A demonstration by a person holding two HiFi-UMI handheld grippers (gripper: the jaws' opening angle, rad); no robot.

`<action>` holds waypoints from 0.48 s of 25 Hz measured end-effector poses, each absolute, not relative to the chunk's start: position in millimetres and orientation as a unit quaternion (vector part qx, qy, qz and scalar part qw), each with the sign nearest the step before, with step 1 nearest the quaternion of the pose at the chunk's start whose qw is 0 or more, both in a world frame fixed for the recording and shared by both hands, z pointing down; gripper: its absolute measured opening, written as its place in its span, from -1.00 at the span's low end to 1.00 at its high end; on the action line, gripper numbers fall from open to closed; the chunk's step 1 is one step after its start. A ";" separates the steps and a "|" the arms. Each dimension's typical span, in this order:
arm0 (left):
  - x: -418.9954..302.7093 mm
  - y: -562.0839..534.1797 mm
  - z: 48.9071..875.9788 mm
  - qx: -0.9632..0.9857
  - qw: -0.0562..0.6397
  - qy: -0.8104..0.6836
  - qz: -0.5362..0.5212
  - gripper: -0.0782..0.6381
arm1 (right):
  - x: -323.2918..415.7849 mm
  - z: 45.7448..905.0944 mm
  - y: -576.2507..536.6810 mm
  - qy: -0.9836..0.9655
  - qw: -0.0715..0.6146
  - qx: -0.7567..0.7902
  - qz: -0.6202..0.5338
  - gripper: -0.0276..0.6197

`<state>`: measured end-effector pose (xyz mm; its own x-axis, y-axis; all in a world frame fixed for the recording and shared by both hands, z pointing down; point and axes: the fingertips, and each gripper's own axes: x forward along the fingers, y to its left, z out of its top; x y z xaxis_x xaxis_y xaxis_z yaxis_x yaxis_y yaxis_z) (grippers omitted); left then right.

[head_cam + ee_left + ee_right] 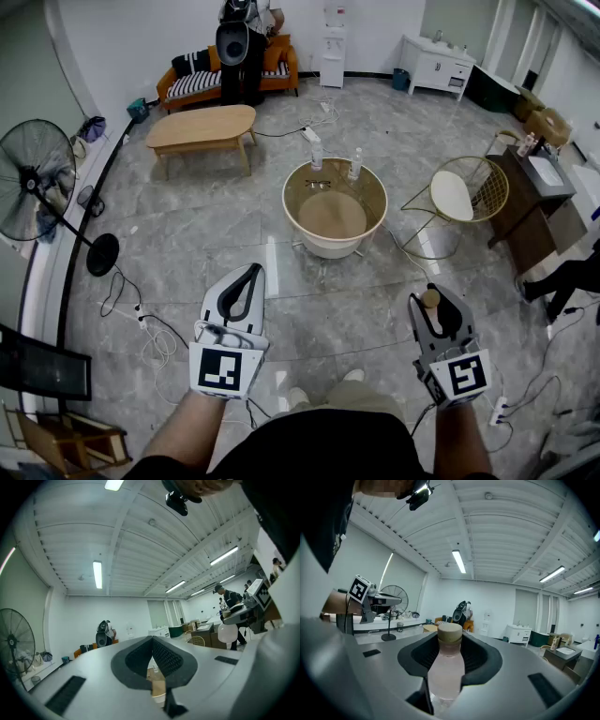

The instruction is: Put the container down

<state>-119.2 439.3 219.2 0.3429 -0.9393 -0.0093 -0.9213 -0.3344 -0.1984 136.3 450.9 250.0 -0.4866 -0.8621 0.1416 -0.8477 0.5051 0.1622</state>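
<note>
The container is a small clear bottle (446, 672) with a cork-coloured cap (449, 632). It stands upright between the jaws of my right gripper (450, 643), which is shut on its body. In the head view the cap (429, 299) pokes out of the right gripper (437, 317) above the floor, at the lower right. My left gripper (247, 283) hangs at the lower left. Its jaws meet in the left gripper view (152, 643), shut with nothing between them. The round glass-topped table (291, 214) stands ahead of both grippers, a good way off.
Two bottles (317, 155) (356, 165) stand on the round table's far side. A wire chair (466, 192) is to its right, a dark cabinet (539, 202) beyond. A wooden coffee table (202, 128), a standing fan (37, 178) and floor cables (141, 323) lie to the left.
</note>
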 end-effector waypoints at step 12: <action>-101.8 428.2 229.3 -0.815 0.098 0.568 -0.060 -0.74 | 142.2 259.9 439.3 -0.867 0.094 0.488 -0.026 -0.45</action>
<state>-101.8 428.2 229.3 0.3469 -0.9378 -0.0140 -0.9144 -0.3348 -0.2274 142.2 439.3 259.9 -0.5057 -0.8515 0.1385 -0.8418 0.5221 0.1369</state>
